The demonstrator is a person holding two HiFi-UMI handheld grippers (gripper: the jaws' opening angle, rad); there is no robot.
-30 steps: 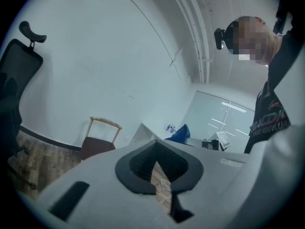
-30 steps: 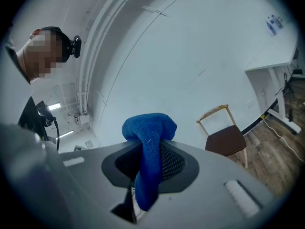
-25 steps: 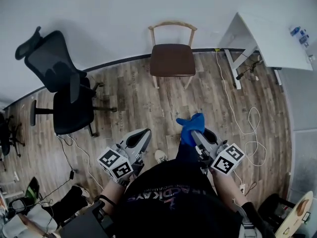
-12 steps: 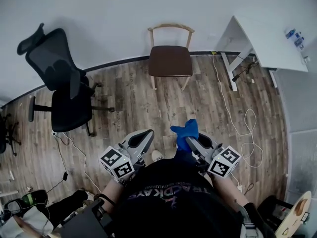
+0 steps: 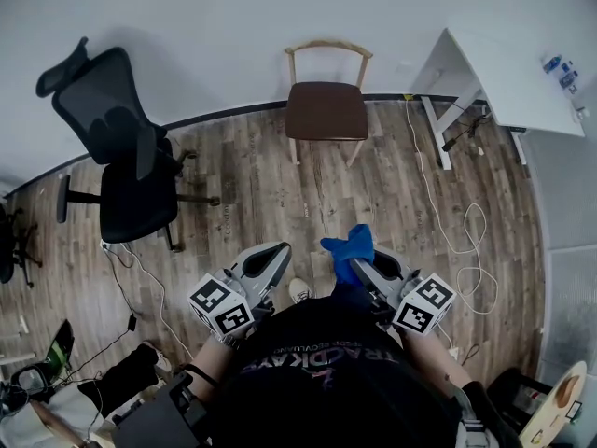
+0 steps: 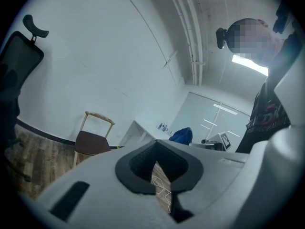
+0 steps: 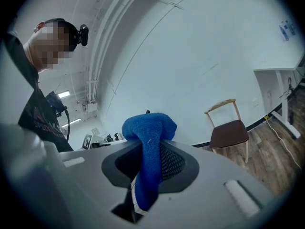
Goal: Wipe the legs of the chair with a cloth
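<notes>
A wooden chair [image 5: 326, 108] with a brown seat and pale legs stands against the far wall; it also shows in the left gripper view as the chair [image 6: 91, 140] and in the right gripper view as the chair [image 7: 230, 130]. My right gripper [image 5: 359, 264] is shut on a blue cloth [image 5: 348, 247], which bunches above its jaws as the cloth [image 7: 148, 147]. My left gripper [image 5: 270, 261] is shut with nothing in it, jaws together [image 6: 153, 168]. Both grippers are held close to my body, well short of the chair.
A black office chair [image 5: 121, 161] stands at the left. A white desk [image 5: 508, 68] stands at the right, with white cables [image 5: 466, 241] trailing over the wooden floor beneath it. Bags and clutter [image 5: 56, 395] lie at the lower left.
The view has shifted slightly; the wooden chair sits a touch lower and to the right than half a second ago. Both grippers hold about the same pose, cloth still gripped.
</notes>
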